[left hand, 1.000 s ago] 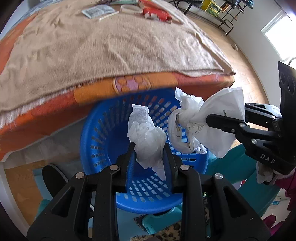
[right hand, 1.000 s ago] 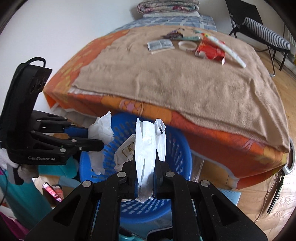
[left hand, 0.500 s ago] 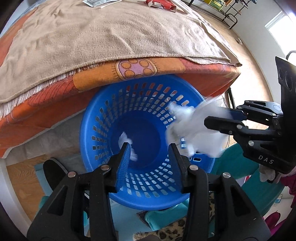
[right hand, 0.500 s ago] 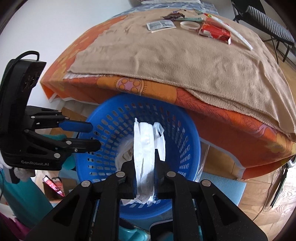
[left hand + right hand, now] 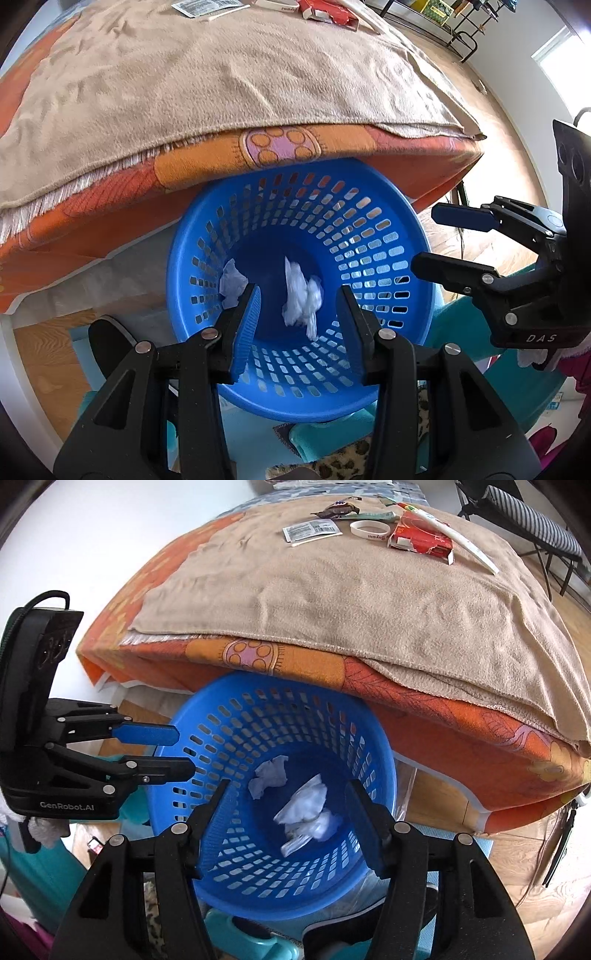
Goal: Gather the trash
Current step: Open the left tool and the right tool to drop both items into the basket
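both claws hang over the blue basket (image 5: 373,236) that stands on the floor right against the edge of the bed, and both are spread wide with nothing between their fingers. the left claw (image 5: 297,295) points down into the basket's mouth, and from the other side it shows at the left rim, its fingers apart (image 5: 184,751). the right claw (image 5: 288,794) hovers over the near rim, and in the left view it reaches in from the right with its two fingers parted (image 5: 424,240). down at the bottom of the basket lie the crumpled white papers: one small wad (image 5: 269,775) toward the left wall and a bigger, looser clump (image 5: 306,816) nearer the middle, the two a little apart. more trash sits well away on the tan blanket (image 5: 351,590) that covers the bed: a red carton (image 5: 421,539), a white ring (image 5: 369,530), a flat printed packet (image 5: 310,530), a dark wrapper (image 5: 338,511) and a long white stick-like piece (image 5: 465,542). an orange patterned sheet (image 5: 406,698) shows under the blanket's hem, just above the basket.
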The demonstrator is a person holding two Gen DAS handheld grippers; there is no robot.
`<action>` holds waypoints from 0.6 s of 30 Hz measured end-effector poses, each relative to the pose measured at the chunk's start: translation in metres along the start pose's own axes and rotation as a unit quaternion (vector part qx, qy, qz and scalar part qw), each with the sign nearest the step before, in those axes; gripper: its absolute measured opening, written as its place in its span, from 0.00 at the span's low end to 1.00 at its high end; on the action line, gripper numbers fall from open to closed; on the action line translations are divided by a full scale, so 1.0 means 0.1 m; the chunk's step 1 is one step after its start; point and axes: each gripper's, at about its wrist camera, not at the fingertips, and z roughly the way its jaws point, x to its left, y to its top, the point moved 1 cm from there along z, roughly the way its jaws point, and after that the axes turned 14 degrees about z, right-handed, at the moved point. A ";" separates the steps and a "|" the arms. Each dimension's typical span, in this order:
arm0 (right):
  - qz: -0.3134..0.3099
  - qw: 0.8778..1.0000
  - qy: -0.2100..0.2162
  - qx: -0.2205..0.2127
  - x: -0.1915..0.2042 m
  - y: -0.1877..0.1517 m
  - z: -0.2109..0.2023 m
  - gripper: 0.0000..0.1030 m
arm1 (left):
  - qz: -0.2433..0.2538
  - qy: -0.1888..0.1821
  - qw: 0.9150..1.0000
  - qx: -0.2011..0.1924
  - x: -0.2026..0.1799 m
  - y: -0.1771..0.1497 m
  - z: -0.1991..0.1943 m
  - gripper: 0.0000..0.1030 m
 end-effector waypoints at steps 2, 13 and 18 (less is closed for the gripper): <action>0.004 1.000 0.002 -0.004 -0.01 0.02 -0.02 0.59 | -0.002 0.002 1.000 -0.004 0.02 0.03 -0.02 0.42; 0.033 0.999 0.004 -0.036 -0.11 0.20 -0.20 0.60 | 0.005 0.018 0.999 -0.037 0.15 0.34 -0.24 0.56; 0.041 0.997 0.012 -0.057 -0.12 0.41 -0.34 0.69 | 0.005 0.011 0.999 -0.048 0.22 0.56 -0.33 0.56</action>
